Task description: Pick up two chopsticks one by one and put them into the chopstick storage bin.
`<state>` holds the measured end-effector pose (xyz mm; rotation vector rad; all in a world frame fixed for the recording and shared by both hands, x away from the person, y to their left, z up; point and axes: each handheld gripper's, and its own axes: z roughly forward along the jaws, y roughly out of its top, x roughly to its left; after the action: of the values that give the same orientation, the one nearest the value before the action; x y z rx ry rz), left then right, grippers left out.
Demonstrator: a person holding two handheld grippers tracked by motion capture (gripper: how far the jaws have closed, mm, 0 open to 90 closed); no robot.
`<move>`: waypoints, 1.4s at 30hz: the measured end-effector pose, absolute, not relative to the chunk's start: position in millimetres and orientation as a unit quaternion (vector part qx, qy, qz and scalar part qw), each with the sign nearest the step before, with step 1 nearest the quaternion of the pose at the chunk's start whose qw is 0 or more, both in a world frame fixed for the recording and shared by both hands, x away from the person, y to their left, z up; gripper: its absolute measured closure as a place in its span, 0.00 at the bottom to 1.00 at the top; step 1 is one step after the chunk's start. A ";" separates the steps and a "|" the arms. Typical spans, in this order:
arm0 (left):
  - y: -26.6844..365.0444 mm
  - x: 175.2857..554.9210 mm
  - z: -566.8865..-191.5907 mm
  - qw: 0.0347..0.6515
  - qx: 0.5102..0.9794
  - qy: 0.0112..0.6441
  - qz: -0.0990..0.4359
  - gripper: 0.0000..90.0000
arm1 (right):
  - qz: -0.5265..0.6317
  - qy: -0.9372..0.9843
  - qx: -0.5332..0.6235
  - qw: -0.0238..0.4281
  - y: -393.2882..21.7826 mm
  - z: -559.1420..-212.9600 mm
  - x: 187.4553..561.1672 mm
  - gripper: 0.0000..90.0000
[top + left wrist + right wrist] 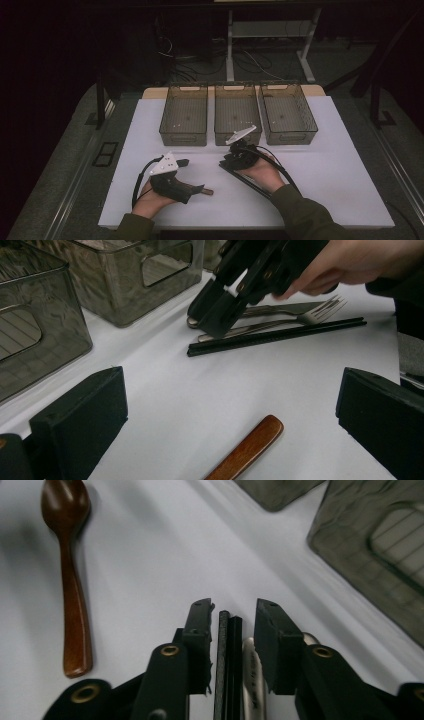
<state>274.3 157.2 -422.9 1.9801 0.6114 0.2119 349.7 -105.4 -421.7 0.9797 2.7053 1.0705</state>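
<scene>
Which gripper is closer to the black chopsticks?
The right gripper: its jaws stand on either side of the black chopsticks, not pressing them. The left gripper sits farther back with open jaws, over the wooden spoon.

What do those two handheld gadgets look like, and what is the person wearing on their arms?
Both are black. The left gripper and the right gripper each carry a pale grey three-cornered plate on top and trail a black cable. Up close, the blocky black jaws have flat pads, and the right gripper shows brass-coloured rivets. The person's sleeves are dark olive green.
</scene>
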 end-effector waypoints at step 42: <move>155.7 273.5 -423.8 0.500 0.825 0.249 0.091 0.00 | 0.304 0.905 0.295 0.023 -191.1 -428.9 284.7 0.91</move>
<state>273.5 155.7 -423.8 1.9942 0.6017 0.2190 284.7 -191.1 -428.9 0.9144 2.8030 0.9405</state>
